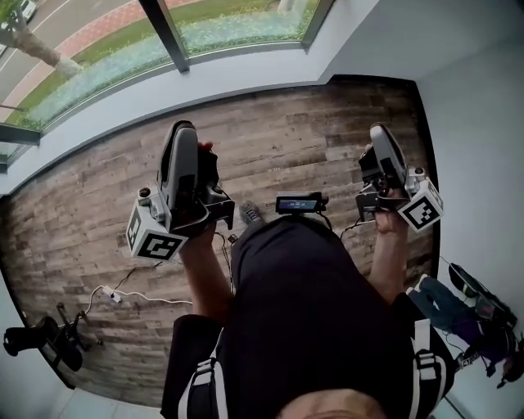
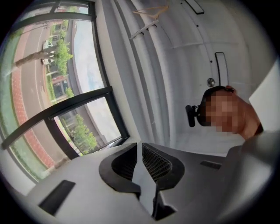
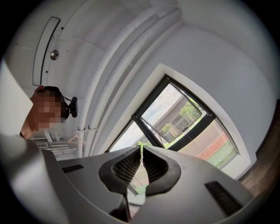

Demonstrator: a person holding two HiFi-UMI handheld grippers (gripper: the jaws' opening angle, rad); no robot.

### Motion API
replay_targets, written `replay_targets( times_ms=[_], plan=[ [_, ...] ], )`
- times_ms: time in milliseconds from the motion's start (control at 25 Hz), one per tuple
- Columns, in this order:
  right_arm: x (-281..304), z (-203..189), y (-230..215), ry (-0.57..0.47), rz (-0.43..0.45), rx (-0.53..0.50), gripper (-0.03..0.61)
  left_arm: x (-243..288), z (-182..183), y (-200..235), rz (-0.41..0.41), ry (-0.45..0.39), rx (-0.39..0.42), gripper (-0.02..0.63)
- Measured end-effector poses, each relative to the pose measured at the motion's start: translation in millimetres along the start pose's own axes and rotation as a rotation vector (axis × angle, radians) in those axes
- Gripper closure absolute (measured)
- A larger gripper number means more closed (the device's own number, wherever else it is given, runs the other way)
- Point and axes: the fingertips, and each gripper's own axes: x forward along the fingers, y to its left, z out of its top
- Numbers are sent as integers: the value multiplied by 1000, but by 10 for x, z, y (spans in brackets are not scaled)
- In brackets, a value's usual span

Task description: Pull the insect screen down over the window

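Above the wooden floor (image 1: 286, 139), two hand-held grippers point up, both empty.
The left gripper (image 1: 184, 128) and right gripper (image 1: 378, 131) each have jaws pressed together on nothing. The window (image 1: 237, 24) is far ahead, well apart from both; its insect screen is too hard to make out.

Left claw (image 2: 139, 146), right claw (image 3: 141, 148): closed, empty

Head view: high, steeply down onto floor (image 1: 327, 123), window (image 1: 237, 33) far; gripper views: low, tilted up; share window, ceiling (image 2: 175, 65).
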Motion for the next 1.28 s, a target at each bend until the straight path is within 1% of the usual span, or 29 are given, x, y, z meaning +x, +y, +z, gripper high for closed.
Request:
replay_targets(
  times_ms=[80,160,280,360,400,520,680,840,1040,1280],
  plan=[
    [-78,62,81,-25,21,14,557,21,7,-224,-66,15,33,581],
    [-180,155,60,-46,26,5,557,75,-124,-367,-86,56,70,581],
    [-524,287,-235,-89,20,11,562,230,-551,-547,-90,124,129,581],
    [-796,360,-460,-109,18,33,568,329,-839,-692,-98,149,151,581],
    [-870,389,-514,-114,20,39,568,364,-917,-752,-108,158,158,581],
    [-869,436,-496,-125,37,54,569,440,-920,-830,-132,183,173,581],
    [-832,484,-414,-125,65,50,569,516,-899,-896,-129,217,206,581],
    [-856,512,-437,-134,83,46,569,530,-950,-953,-131,237,239,581],
    [-860,512,-412,-133,104,45,569,531,-985,-963,-117,257,265,581],
    [-810,509,-360,-108,116,40,569,555,-998,-969,-99,273,292,581]
  ],
)
